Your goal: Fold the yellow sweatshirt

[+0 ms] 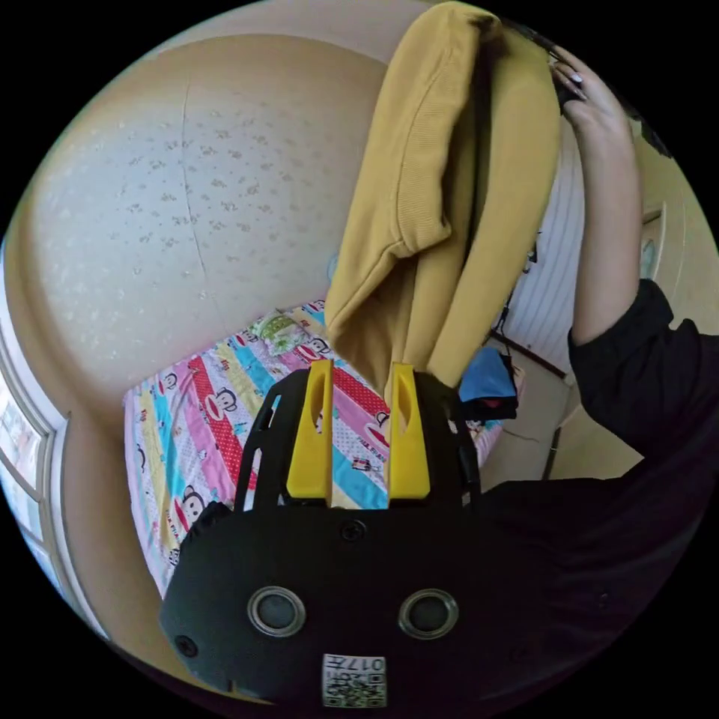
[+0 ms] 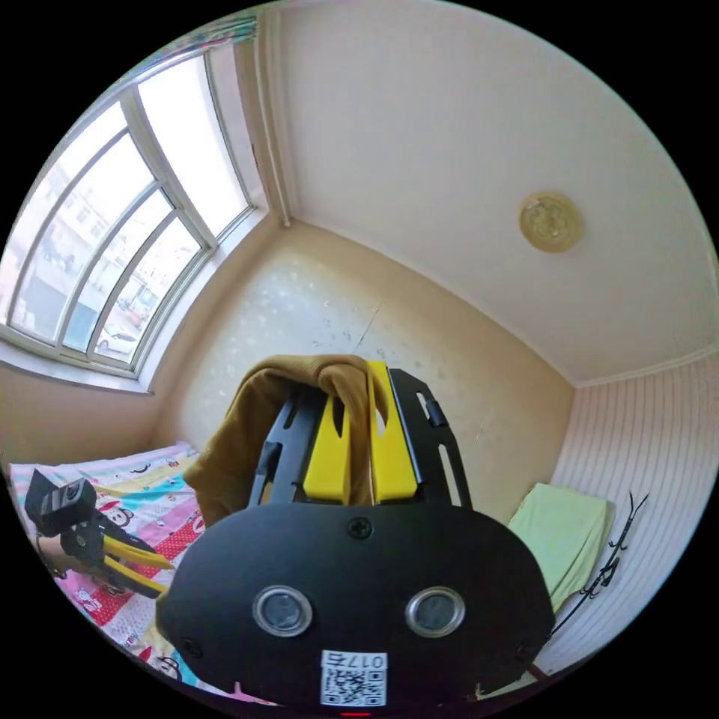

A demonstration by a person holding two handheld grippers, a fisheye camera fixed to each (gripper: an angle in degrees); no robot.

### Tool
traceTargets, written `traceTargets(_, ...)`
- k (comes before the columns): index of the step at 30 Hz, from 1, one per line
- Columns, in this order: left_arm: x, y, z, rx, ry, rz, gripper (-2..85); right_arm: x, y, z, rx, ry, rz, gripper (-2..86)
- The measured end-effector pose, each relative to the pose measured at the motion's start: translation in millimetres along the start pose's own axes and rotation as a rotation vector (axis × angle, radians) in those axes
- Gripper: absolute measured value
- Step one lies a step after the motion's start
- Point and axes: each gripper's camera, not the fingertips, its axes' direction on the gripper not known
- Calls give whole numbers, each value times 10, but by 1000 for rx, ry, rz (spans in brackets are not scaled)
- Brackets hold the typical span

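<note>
In the left gripper view the yellow sweatshirt (image 1: 442, 202) hangs in the air in long folds above a bed (image 1: 202, 419) with a striped cartoon-print sheet, held up at its top where a person's hand (image 1: 592, 97) reaches. The left tongs (image 1: 361, 378) point toward the lower edge of the hanging cloth; their jaws stand apart with a gap between them, and the cloth's lowest fold seems to sit just beyond the tips, so whether it touches them cannot be told. In the right gripper view the right tongs (image 2: 358, 374) are closed on the sweatshirt (image 2: 247, 434), a pinch of fabric caught between both jaws and the rest draping over the side. Below, the left tongs (image 2: 161, 577) show open above the bed (image 2: 135, 479). A window (image 2: 120, 225) lights the room, and a green cloth (image 2: 562, 539) lies by the striped wall.
</note>
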Motion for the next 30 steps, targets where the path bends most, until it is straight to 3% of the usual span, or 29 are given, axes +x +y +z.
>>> traceTargets(3, -72, -3, -260, 94, -70, -7, 104, 295, 42, -76, 13, -144, 80, 48)
traceTargets(9, -105, -214, -306, 83, 74, 70, 89, 585, 226, -21, 18, -381, 134, 48)
traceTargets(15, -475, -11, -599, 181, 57, -68, 16, 820, 625, 34, -71, -380, 124, 48)
traceTargets(17, -965, 229, -978, 270, 228, -176, 9, 938, 890, -33, -137, -344, 138, 48)
traceTargets(20, -1567, 522, -1506, 331, 457, -258, 5, 1098, 1324, -374, -208, -455, 88, 48)
traceTargets(25, -1814, 790, -2772, 546, 521, -181, 4, 939, 1791, -889, -400, -523, -180, 47)
traceTargets(30, -1755, 438, -3461, 458, 262, -174, 6, 1074, 2088, -695, -403, -625, -97, 50)
